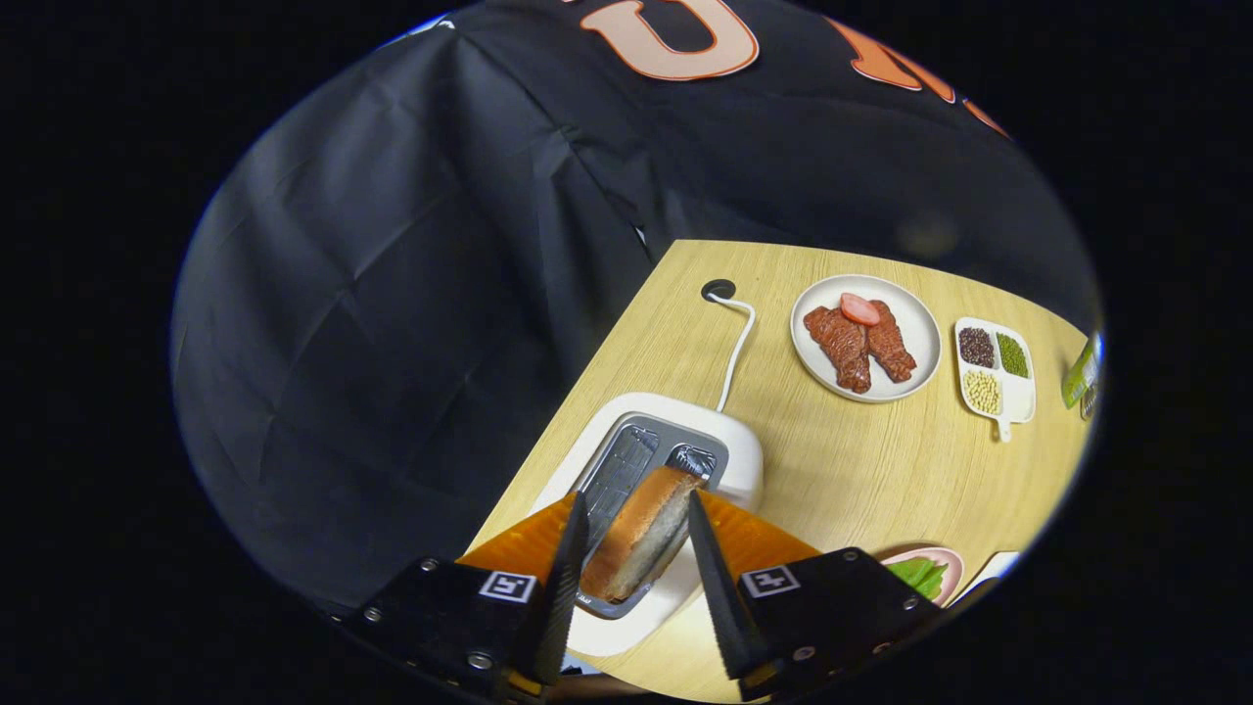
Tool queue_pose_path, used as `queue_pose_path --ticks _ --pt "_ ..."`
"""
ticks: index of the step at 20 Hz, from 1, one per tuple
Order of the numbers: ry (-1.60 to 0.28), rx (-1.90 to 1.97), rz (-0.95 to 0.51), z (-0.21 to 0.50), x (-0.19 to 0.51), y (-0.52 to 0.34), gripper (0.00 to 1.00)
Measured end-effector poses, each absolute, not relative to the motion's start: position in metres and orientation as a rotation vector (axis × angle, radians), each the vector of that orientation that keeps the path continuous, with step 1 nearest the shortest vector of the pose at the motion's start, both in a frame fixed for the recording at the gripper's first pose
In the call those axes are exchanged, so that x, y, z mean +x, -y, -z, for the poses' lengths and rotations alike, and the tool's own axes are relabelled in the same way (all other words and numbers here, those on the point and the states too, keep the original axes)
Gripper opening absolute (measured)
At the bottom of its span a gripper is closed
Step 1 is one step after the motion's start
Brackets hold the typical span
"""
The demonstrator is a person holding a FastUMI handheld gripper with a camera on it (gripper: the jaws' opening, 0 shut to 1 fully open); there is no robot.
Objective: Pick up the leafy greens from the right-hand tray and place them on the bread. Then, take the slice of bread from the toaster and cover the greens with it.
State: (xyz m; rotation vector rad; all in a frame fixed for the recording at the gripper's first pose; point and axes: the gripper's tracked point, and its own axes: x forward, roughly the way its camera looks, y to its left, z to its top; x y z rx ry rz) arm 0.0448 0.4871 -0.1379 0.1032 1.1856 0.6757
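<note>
A slice of bread (641,529) with a brown crust stands upright in the right slot of the white toaster (729,441). My gripper (636,497) is over the toaster with one finger on each side of the slice. The right finger is against the slice's far corner. A thin gap shows between the left finger and the bread, so the gripper is open. The leafy greens (920,573) lie on a pink plate (948,558) to the right of the right finger, partly hidden by the gripper body.
The toaster's white cable (736,348) runs back to a hole in the wooden table. Beyond stand a white plate (920,313) with meat and a divided dish (1018,397) of beans. A green object (1082,372) sits at the far right. The table's left edge runs beside the toaster.
</note>
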Motion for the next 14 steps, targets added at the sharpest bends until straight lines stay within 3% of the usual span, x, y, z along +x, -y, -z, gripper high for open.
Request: queue_pose_path --ticks 5,8,14 --pt "-1.176 0.132 -0.656 0.136 0.046 -0.489 0.38" --pt "-1.147 0.185 -0.620 0.131 0.055 -0.481 0.16" --pt "-1.093 0.298 -0.600 0.102 0.057 -0.459 0.10"
